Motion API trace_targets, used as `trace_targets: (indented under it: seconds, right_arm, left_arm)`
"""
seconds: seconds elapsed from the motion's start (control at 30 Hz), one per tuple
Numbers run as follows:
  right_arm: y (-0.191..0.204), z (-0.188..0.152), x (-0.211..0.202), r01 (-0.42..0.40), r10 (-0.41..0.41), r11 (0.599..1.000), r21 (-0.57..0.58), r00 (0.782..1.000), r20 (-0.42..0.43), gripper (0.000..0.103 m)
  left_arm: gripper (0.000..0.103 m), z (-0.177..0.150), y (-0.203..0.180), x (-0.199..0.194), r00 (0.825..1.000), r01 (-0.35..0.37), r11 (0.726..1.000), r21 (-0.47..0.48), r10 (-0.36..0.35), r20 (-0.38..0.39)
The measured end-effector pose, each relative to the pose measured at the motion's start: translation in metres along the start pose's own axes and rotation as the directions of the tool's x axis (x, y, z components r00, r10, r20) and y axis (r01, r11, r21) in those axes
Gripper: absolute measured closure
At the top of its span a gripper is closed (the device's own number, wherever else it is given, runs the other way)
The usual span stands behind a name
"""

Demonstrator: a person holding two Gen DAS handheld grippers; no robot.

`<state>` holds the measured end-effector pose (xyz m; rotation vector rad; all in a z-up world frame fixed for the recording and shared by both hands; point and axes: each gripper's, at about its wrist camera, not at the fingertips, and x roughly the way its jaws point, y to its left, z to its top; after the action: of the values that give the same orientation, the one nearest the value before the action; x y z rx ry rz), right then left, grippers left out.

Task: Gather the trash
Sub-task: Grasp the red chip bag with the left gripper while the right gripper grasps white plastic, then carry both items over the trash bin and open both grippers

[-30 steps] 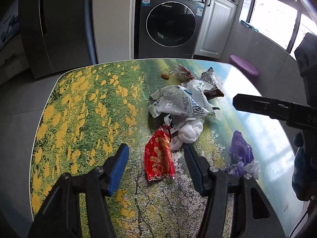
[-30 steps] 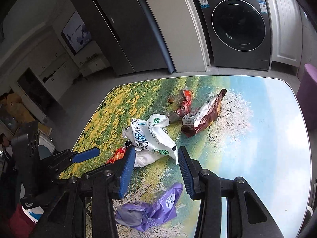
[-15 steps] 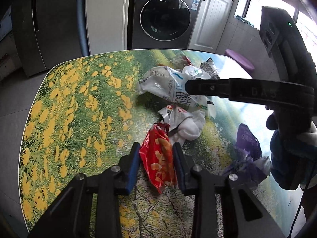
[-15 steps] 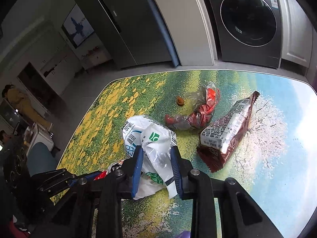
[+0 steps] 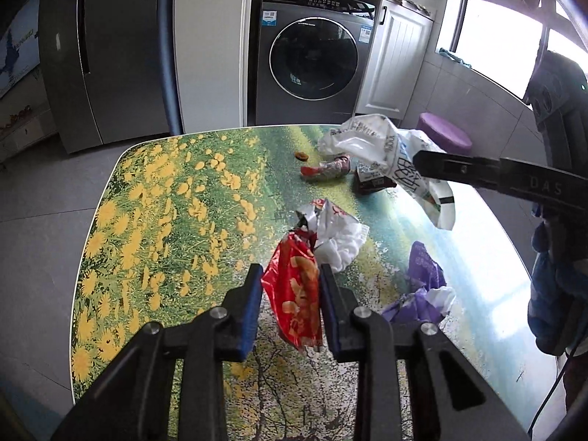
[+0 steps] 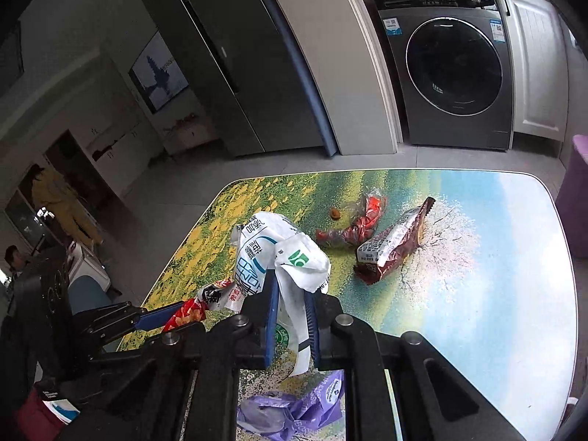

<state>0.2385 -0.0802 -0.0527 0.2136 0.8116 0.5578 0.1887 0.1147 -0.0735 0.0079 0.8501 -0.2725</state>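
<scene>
My left gripper [image 5: 290,275] is shut on a red snack wrapper [image 5: 297,294] and holds it above the table [image 5: 154,228]. My right gripper [image 6: 288,283] is shut on a white plastic bag [image 6: 272,253], lifted off the table; the bag also shows in the left wrist view [image 5: 386,147]. On the table lie a white crumpled wrapper [image 5: 334,231], a purple bag [image 5: 422,275], a brown snack packet [image 6: 393,246], a clear red wrapper [image 6: 356,224] and a small brown crumb [image 6: 334,213].
The table has a flower-meadow print and rounded edges. A washing machine [image 5: 312,58], a dark fridge [image 5: 106,47] and a purple stool [image 5: 443,136] stand beyond its far edge. People are in a room at the far left [image 6: 55,198].
Both grippers closed, the left on the red wrapper and the right on the white bag. Both have lifted their items off the table, uncovering the wrappers behind.
</scene>
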Motion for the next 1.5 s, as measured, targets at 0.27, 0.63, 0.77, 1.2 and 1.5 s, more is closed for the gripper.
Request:
trace_targets:
  seconds: [0.27,0.63,0.77,1.2,1.5]
  right_arm:
    - [-0.021,-0.023,-0.11,0.055,-0.062,0.997,0.049,0.988,0.14,0.09]
    - [-0.097,-0.104,-0.244,0.275,-0.316,0.939,0.208,0.928,0.197,0.09]
    - [-0.13,-0.139,-0.278,0.352,-0.41,0.891,0.286,0.896,0.174,0.089]
    - [-0.239,-0.239,-0.311,0.431,-0.525,0.723,0.54,0.851,0.023,0.089]
    - [-0.287,-0.267,-0.298,0.437,-0.52,0.661,0.61,0.853,-0.048,0.081]
  left_arm:
    - [0.075,0.006,-0.017,-0.044,0.998,-0.01,1.0,0.006,0.009,0.066]
    - [0.075,0.0,-0.1,-0.058,0.995,0.075,0.992,0.102,-0.082,0.063]
    - [0.075,0.001,-0.152,-0.052,0.989,0.133,0.978,0.162,-0.142,0.043]
    - [0.074,0.002,-0.368,-0.01,0.947,0.319,0.859,0.401,-0.304,-0.104]
    - [0.067,-0.003,-0.459,0.038,0.901,0.431,0.815,0.386,-0.365,-0.235]
